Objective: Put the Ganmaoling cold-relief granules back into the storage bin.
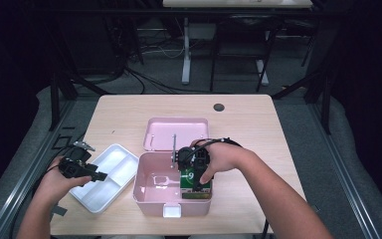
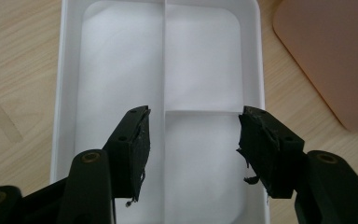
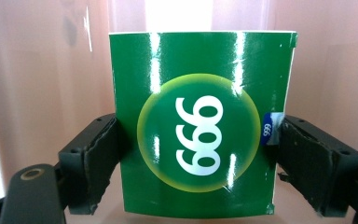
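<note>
**Green box clamped inside pink bin**

Right gripper (image 1: 197, 172) — jaws closed on green box (image 3: 200, 123), held within pink bin (image 1: 144, 191) at its 3 o'clock side. Left gripper (image 2: 193, 140) — jaws apart, poised over white divided tray (image 2: 65, 93) at bin's 9 o'clock. Pink lid (image 1: 176, 127) at 12 o'clock.

My left tongs (image 2: 193, 144): black jaws, worn frayed pads, brass-ringed screws at 7 and 5 o'clock. Right tongs (image 3: 196, 161): same black build, scuffed pads, one brass ring at 8 o'clock. Black cables trail. Arms bare, no sleeves.
</note>
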